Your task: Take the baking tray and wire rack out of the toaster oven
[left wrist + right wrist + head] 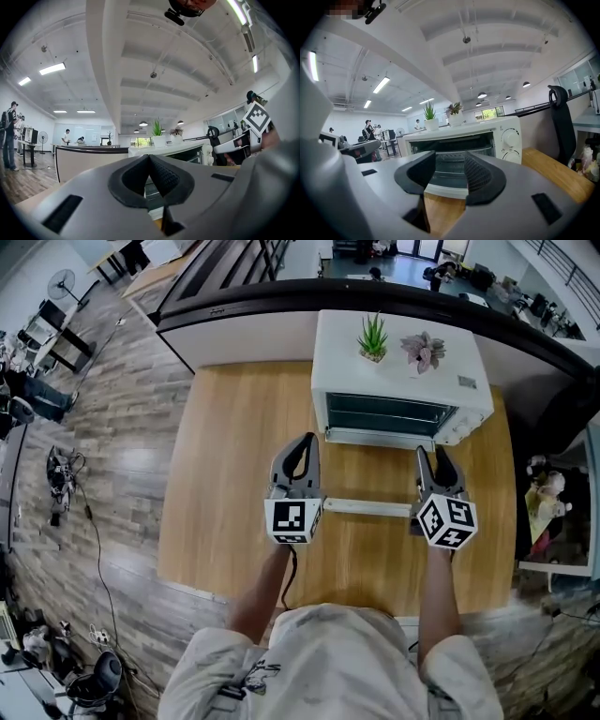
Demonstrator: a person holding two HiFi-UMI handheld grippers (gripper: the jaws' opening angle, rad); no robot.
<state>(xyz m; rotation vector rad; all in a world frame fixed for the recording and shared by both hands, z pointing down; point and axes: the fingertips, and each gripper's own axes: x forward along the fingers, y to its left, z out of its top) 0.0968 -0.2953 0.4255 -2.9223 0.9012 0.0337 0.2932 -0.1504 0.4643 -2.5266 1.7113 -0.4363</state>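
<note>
Toaster oven (403, 381) door open; wire rack (450, 168) inside cavity, baking tray not made out. Left gripper (304, 441) before oven, jaw tips together, empty. Right gripper (434, 454) before oven's knob end, jaws partly apart, nothing between.

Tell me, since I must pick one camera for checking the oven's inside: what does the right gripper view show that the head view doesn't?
Only the right gripper view: a level look past the right gripper, jaws apart and empty, at the wire rack inside the open toaster oven. Only the head view: the person's forearms and the whole top of the table. Both: the oven's white body and the two potted plants on it.
</note>
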